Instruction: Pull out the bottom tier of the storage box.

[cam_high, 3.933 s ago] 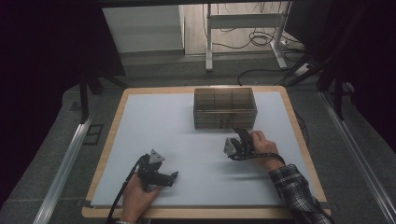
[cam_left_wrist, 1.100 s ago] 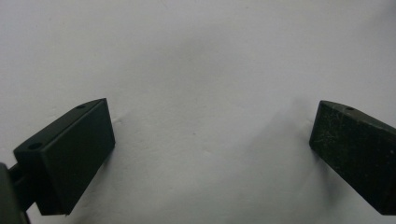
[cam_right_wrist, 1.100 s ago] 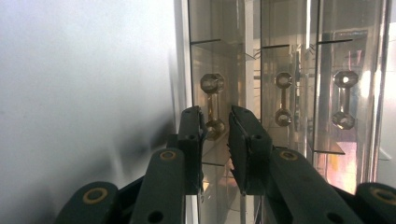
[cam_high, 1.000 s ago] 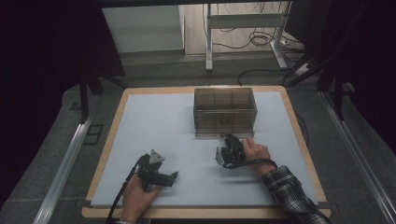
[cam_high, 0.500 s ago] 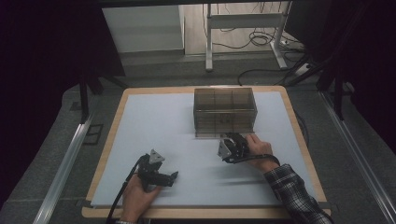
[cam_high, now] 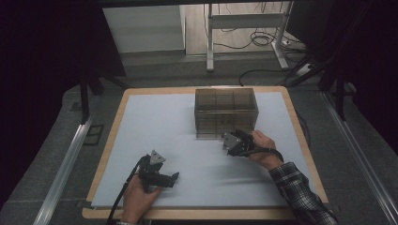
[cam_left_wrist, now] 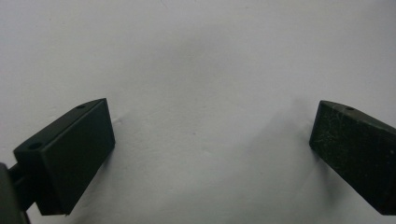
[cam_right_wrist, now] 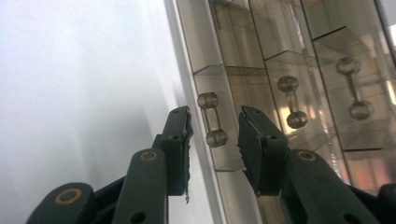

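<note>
Here, no readable labels or writing. Smoky see-through plastic drawer cabinet (cam_high: 226, 112) stands at the far middle of the pale blue mat (cam_high: 155, 122); contents can't be told. Right gripper (cam_right_wrist: 214, 135), jaws just been opening, straddles a dumbbell-shaped drawer handle (cam_right_wrist: 212, 126) w/o touching. Left gripper (cam_left_wrist: 210, 140) gapes wide, empty, near front edge w/ open mat around.

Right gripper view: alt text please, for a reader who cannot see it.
The right gripper has its two black jaws open on either side of a small dumbbell-shaped handle on a smoky see-through drawer cabinet, not touching it. More such handles show to the right.
</note>
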A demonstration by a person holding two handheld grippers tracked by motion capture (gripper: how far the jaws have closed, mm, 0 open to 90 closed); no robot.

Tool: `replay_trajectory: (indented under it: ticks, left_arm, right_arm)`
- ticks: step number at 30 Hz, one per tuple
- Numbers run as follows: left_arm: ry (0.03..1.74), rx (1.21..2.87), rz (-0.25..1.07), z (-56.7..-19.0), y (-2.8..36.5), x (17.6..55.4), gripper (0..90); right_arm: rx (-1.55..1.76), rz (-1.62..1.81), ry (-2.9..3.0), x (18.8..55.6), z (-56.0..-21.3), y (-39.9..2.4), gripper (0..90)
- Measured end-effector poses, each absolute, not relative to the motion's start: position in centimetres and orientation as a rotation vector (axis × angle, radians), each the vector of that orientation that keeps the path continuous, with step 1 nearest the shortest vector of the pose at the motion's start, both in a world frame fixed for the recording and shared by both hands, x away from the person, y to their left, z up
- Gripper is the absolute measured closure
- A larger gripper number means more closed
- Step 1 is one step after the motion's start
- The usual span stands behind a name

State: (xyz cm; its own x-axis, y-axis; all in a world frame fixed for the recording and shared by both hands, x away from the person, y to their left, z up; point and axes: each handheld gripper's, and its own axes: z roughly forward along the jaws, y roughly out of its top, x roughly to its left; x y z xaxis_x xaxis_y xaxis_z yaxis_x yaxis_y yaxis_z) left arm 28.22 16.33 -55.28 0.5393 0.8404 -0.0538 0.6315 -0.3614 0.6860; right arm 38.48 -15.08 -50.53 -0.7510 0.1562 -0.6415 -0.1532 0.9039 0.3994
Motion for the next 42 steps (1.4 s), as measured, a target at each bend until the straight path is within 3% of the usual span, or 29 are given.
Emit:
replay_trajectory:
  ticks: [27, 42]
  left_arm:
    - [1.183, 2.114, 0.405, -55.3, 16.3, 28.2, 0.0]
    - [1.184, 2.112, 0.405, -55.3, 16.3, 28.2, 0.0]
  right_arm:
    - [0.127, 0.758, 2.673, 42.9, -47.0, -18.3, 60.4]
    - [0.108, 0.731, 2.819, 46.8, -47.3, -20.8, 67.0]
